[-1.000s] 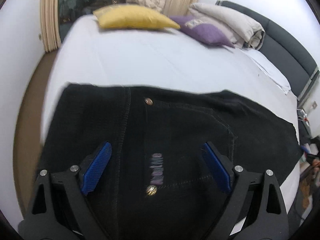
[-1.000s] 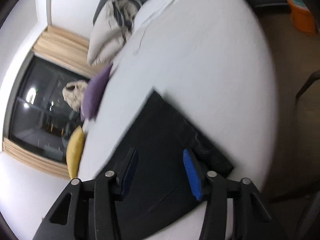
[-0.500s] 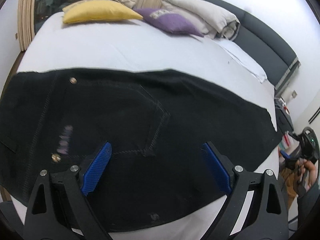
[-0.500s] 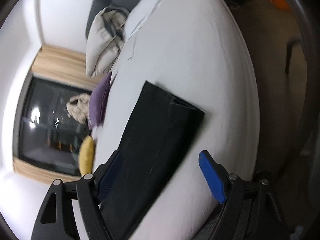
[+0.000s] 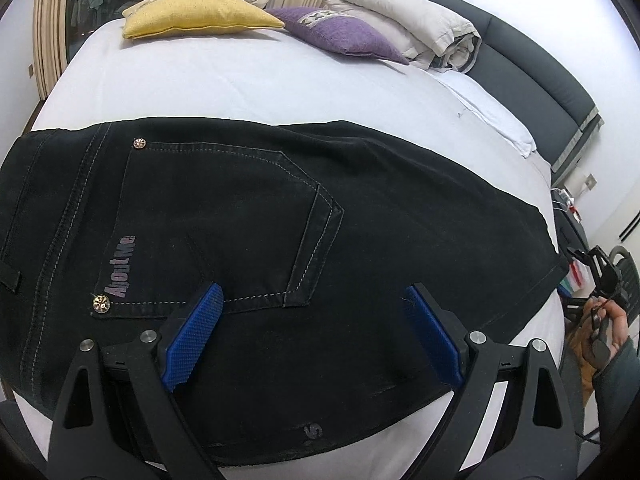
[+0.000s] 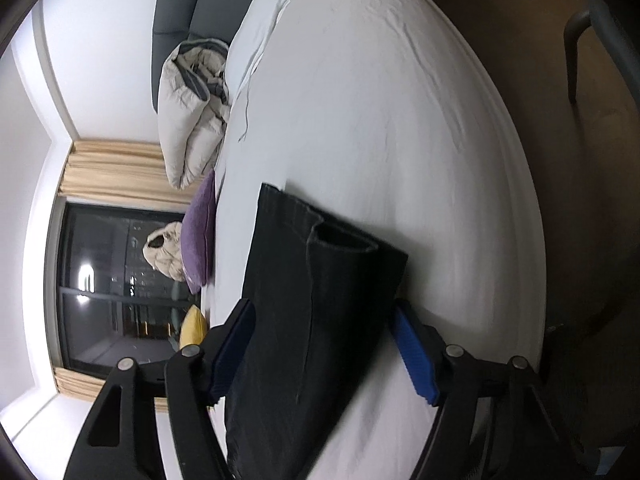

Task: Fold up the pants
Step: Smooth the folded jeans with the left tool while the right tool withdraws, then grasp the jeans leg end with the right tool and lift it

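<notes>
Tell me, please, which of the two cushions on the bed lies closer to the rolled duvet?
The purple cushion. It lies right beside the rolled grey-white duvet near the headboard, while the yellow cushion sits on its far side, toward the window.

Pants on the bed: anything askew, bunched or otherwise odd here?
Mostly tidy. The black pants lie flat on the bed, but in the right wrist view the top cuff gapes open instead of lying flat. Both hand-held grippers are open, holding nothing.
</notes>
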`<state>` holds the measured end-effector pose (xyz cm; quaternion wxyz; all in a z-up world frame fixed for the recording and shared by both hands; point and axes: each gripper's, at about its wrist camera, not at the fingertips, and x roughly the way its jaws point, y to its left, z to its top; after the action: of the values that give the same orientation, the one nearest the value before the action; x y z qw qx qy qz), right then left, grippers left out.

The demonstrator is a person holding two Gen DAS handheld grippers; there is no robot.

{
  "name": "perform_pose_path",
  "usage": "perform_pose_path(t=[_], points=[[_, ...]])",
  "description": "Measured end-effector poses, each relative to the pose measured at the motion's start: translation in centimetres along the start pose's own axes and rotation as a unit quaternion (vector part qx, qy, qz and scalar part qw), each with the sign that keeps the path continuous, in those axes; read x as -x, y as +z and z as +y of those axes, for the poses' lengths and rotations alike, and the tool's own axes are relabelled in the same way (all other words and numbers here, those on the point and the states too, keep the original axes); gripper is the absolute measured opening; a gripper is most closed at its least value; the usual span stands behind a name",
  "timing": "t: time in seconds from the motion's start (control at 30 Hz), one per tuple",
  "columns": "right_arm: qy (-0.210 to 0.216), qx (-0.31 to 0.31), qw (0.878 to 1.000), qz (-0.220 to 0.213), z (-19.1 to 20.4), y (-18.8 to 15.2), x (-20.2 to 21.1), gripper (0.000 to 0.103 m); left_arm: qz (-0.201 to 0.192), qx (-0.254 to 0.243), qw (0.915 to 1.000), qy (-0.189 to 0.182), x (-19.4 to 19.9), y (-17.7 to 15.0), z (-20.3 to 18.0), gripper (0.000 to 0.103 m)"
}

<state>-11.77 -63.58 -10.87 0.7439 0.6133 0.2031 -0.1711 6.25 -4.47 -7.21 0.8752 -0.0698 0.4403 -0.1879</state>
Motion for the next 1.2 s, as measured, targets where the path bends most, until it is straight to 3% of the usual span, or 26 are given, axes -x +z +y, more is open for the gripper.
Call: perform_pose_path(t=[0.13, 0.23, 0.3, 0.6, 0.83, 1.0, 1.07, 1.1, 1.17, 1.2], points=[[0.000, 0.001, 1.000, -0.002, 0.3, 0.4, -0.5, 0.063, -0.002, 0.005, 1.0000, -0.001, 0.3, 0.2, 0.0, 0.092], [0.008, -0.002, 1.000, 0.004, 0.1, 0.4, -1.0, 0.044, -0.003, 0.010, 0.9999, -0.009, 0.5, 0.6, -0.2, 0.092], [0.013, -0.010, 1.000, 0.012, -0.4, 0.4, -1.3, 0.023, -0.005, 0.012, 0.9997, -0.022, 0.8, 1.2, -0.8, 0.092], [0.032, 0.001, 0.999, 0.008, -0.3, 0.2, -1.4, 0.010, 0.020, 0.007, 0.9968, -0.077, -1.7, 4.5, -6.5, 0.092], [0.024, 0.020, 1.000, -0.002, 0.8, 0.0, -1.5, 0.008, 0.048, 0.007, 0.9934, -0.104, -4.8, 6.5, -10.8, 0.092], [-0.002, 0.100, 0.995, -0.017, 5.7, -1.5, -1.6, 0.008, 0.059, 0.013, 0.9917, -0.113, -6.1, 7.8, -11.8, 0.092], [-0.013, 0.205, 0.979, -0.005, 10.5, -4.0, -1.7, 0.008, 0.065, 0.028, 0.9896, -0.125, -6.7, 8.2, -11.7, 0.092], [-0.019, 0.307, 0.951, 0.020, 14.3, -7.2, -2.3, 0.008, 0.070, 0.038, 0.9875, -0.136, -7.0, 8.4, -11.5, 0.092], [-0.036, 0.439, 0.896, 0.062, 17.9, -12.8, -3.5, 0.008, 0.083, 0.065, 0.9811, -0.162, -7.8, 8.8, -11.2, 0.092], [-0.050, 0.513, 0.853, 0.083, 19.2, -16.7, -4.6, 0.008, 0.092, 0.081, 0.9759, -0.181, -8.3, 8.9, -10.9, 0.092]])
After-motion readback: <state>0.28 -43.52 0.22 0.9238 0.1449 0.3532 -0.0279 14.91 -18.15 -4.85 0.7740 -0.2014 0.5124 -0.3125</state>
